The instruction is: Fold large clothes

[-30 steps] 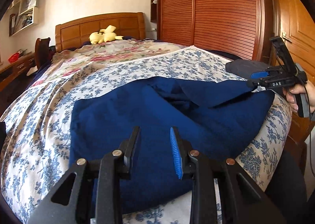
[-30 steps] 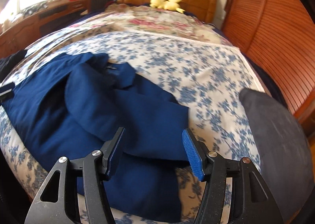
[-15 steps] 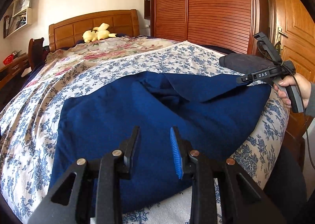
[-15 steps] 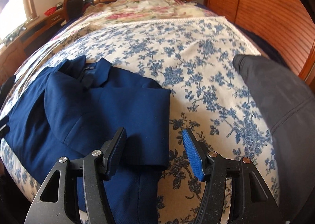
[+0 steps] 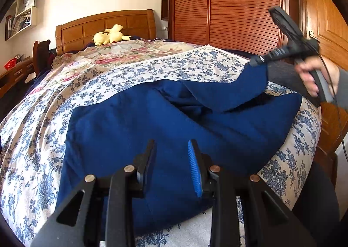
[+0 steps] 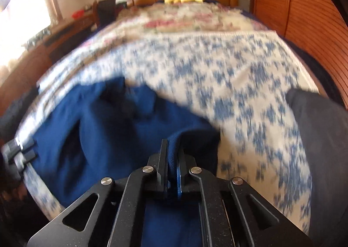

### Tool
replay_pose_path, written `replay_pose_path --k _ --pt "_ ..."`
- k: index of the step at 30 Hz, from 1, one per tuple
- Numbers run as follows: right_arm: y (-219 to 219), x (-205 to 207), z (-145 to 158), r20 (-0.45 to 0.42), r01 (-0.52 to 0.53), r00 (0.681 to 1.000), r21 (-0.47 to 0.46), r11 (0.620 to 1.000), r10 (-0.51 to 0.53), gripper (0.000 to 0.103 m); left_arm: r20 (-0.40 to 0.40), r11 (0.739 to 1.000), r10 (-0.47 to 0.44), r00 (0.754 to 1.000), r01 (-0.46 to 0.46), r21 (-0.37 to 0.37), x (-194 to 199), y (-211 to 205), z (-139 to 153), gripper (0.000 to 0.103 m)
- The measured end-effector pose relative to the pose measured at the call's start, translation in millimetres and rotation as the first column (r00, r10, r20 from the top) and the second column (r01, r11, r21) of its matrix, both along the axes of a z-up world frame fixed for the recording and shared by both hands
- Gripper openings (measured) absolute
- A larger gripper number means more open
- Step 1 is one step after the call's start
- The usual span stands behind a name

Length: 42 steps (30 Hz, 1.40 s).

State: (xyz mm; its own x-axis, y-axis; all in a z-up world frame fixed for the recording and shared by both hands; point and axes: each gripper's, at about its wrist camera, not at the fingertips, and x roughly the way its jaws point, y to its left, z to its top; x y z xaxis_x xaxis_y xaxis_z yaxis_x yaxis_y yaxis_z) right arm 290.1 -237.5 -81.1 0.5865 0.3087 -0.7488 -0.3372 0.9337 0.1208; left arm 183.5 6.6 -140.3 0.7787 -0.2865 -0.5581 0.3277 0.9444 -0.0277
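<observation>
A large navy blue garment (image 5: pixel 156 129) lies spread across the foot of the bed (image 5: pixel 121 73). In the right wrist view my right gripper (image 6: pixel 173 151) is shut on a fold of the blue garment (image 6: pixel 121 125), near its right edge, and the view is motion-blurred. In the left wrist view the right gripper (image 5: pixel 256 60) holds that blue flap lifted off the bed at the far right. My left gripper (image 5: pixel 171 151) is open and empty, hovering over the garment's near edge.
The bed has a blue floral cover (image 6: pixel 239 68) and a yellow plush toy (image 5: pixel 111 35) by the wooden headboard. A dark grey garment (image 6: pixel 319 129) lies at the bed's right edge. Wooden wardrobe doors (image 5: pixel 239 3) stand to the right, a desk (image 6: pixel 56 34) to the left.
My right gripper has closed on the garment's right edge and lifted that flap off the bed. My left gripper stays open over the near edge.
</observation>
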Motion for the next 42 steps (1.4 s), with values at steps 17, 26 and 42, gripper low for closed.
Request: replay_pose_path --k 17,26,42 --pt "-14 127 1 0.020 0.333 0.943 -0.046 0.942 -0.332 0.004 0.009 1.000 0.022 1.000 -0.022 -0.005 -6 15 7 0.029" --pt "33 82 -6 0.111 0.169 0.983 -0.212 0.963 -0.148 0.056 0.027 1.000 0.015 1.000 -0.014 -0.023 -9 18 14 0.029" --pt "147 63 -74 -0.042 -0.156 0.987 -0.429 0.890 0.153 0.054 0.019 1.000 0.022 1.000 -0.021 -0.020 -4 20 12 0.029"
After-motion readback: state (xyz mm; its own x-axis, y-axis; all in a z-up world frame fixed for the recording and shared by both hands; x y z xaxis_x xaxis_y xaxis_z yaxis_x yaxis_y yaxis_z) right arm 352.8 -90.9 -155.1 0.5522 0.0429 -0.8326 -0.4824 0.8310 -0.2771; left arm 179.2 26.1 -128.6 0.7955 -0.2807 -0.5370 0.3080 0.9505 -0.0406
